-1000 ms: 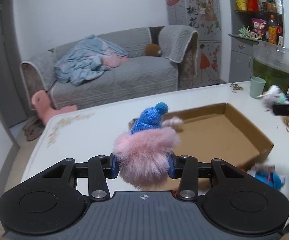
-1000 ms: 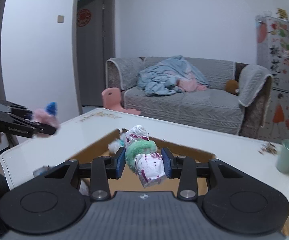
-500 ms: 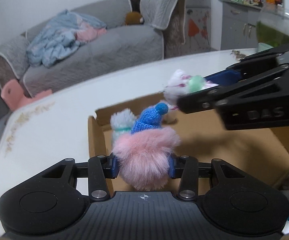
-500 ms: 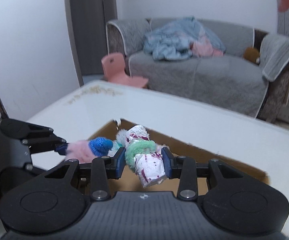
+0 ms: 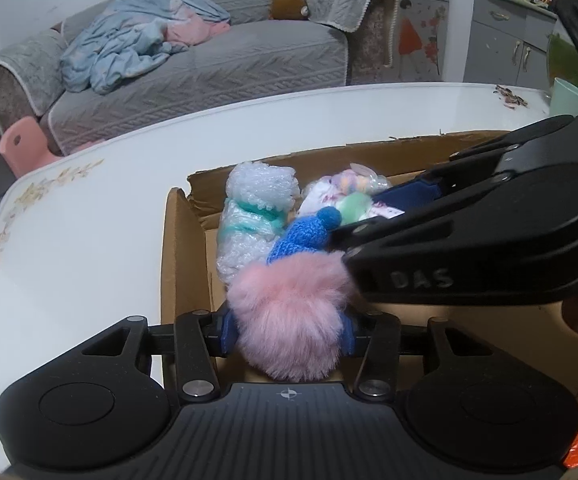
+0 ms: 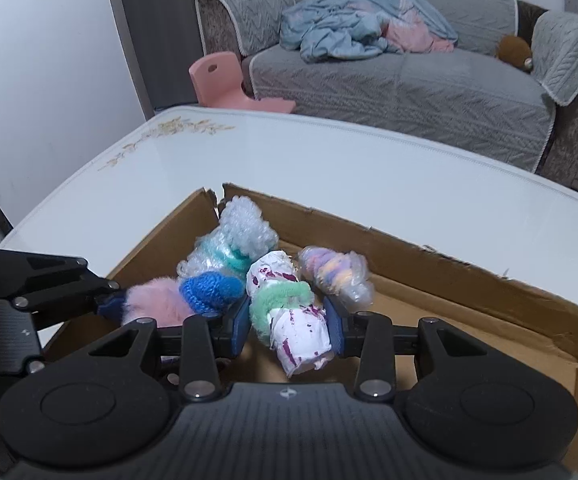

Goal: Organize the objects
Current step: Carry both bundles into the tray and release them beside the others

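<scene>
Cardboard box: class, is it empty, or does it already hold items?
Holds items: a bubble-wrapped white toy and a pastel wrapped bundle lie inside the cardboard box.

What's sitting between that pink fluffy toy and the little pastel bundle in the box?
In the right wrist view, the white doll held by the right gripper lies between the pink toy and pastel bundle.

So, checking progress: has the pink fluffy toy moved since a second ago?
Yes. The pink fluffy toy, between the left gripper's just-opening jaws, came from above the table into the cardboard box.

Two wrapped bundles [image 6: 229, 248] [image 6: 337, 276] lie side by side in the cardboard box [image 6: 469, 280] on the table [image 6: 329, 160].
</scene>
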Tool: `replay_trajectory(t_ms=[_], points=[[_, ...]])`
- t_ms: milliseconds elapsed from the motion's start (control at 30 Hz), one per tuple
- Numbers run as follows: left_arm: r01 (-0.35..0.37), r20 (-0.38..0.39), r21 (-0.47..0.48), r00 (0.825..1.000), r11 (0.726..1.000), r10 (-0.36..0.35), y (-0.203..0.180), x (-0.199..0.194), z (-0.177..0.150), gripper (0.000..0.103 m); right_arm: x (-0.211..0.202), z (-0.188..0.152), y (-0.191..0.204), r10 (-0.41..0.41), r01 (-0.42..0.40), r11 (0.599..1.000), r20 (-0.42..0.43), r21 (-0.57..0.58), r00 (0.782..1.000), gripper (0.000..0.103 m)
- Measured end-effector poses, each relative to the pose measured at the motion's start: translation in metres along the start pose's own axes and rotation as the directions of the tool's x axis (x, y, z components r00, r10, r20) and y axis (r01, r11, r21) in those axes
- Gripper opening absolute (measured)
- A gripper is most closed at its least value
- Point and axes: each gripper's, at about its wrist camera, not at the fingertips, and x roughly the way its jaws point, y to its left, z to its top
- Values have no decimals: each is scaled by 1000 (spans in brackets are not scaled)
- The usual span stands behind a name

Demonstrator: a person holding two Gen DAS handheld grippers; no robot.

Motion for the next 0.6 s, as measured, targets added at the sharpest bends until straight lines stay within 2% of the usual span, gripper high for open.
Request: replay_trajectory(t_ms=[167, 233, 600], points=[[-5, -8, -2, 1000, 1000, 5, -1, 1, 2, 55, 4, -3, 2, -10, 10, 1000, -37, -5, 999, 39], [-14, -10, 3, 1000, 1000, 14, -3, 1, 3, 63, 3, -5, 3, -7, 7, 1000, -41, -3, 999, 39], [-24, -12, 6, 1000, 1000, 24, -6, -4, 7, 77, -5, -3, 4, -4, 4, 1000, -46, -3, 999, 49]])
